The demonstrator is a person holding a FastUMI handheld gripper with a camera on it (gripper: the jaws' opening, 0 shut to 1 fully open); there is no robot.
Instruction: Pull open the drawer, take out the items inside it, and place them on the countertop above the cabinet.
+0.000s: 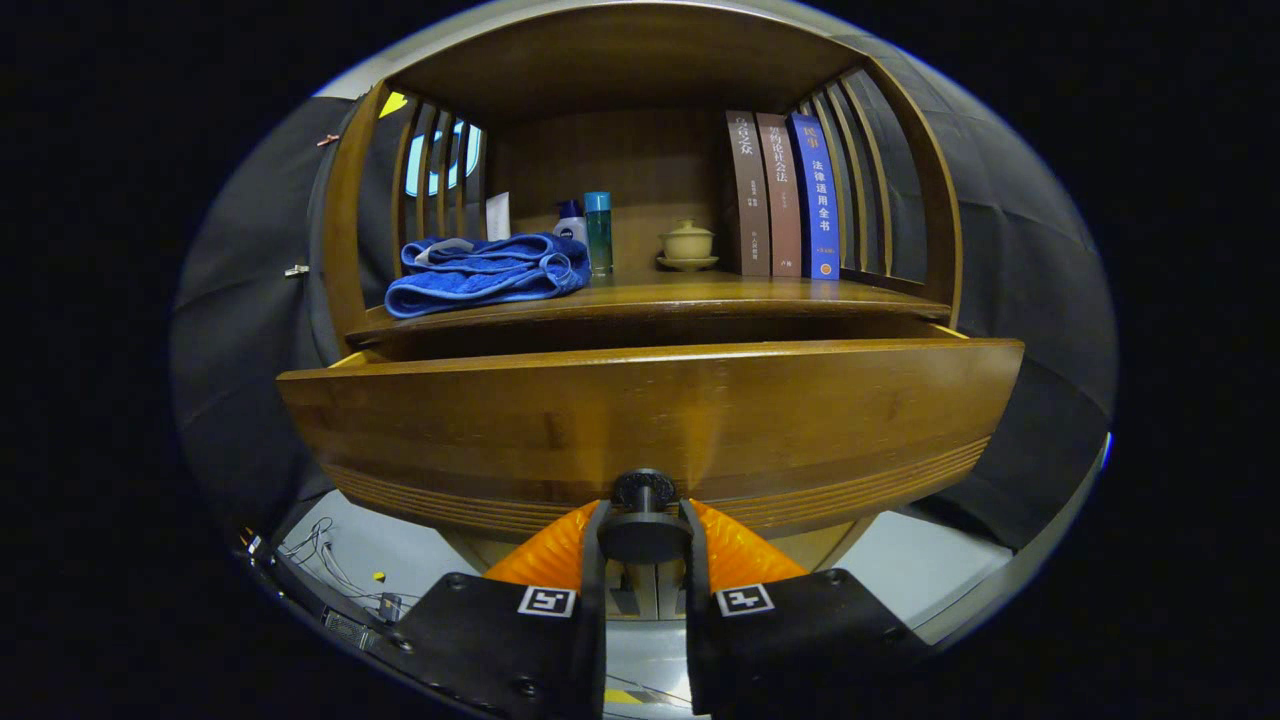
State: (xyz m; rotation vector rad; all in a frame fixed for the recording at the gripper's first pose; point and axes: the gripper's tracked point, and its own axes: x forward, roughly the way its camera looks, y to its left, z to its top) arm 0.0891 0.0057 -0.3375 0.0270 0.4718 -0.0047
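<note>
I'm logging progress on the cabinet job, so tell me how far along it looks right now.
Done: the drawer already stands pulled out from the cabinet. In hand: the gripper is closed on the drawer knob, both fingers pressing it. Left: taking the items out; the drawer's inside is hidden behind its front. The countertop carries a blue towel, bottles, a lidded cup and books; whether any came from the drawer is unclear.

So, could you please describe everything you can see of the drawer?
The drawer is brown wood with a wide, glossy front and grooved lines along its lower edge. It is pulled partly out from under the countertop, leaving a dark gap behind the front; its inside is hidden. The tool is shut on its dark round knob, one finger on each side.
</note>
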